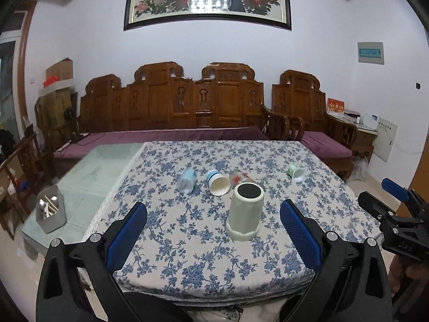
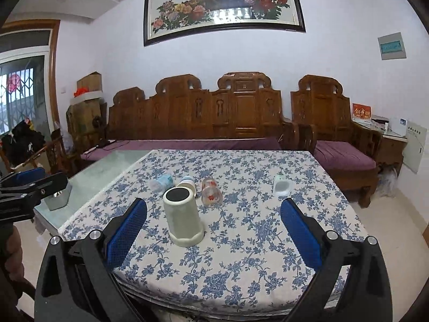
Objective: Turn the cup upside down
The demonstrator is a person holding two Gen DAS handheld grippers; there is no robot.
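A pale wall (image 2: 107,61) carries a large framed peony painting (image 2: 222,2). Below it stand a carved wooden sofa (image 2: 203,112) and a matching armchair (image 2: 329,123), both with purple cushions. A barred window (image 2: 18,91) lets in daylight at left. Cardboard boxes (image 2: 85,102) fill the corner. The floor (image 2: 396,212) is pale tile.

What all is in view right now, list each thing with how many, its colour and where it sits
Pale green faceted plastic cup: one, upside down, near middle of cloth.
Clear plastic cup with blue print: one, on its side, behind left.
White paper cup with blue band: one, on its side.
Clear glass with red print: one, on its side.
Mint green small cup: one, on its side, far right.
Blue floral tablecloth: one.
Grey utensil holder: one, on glass tabletop, left.
Left gripper: open, empty.
Right gripper: open, empty.
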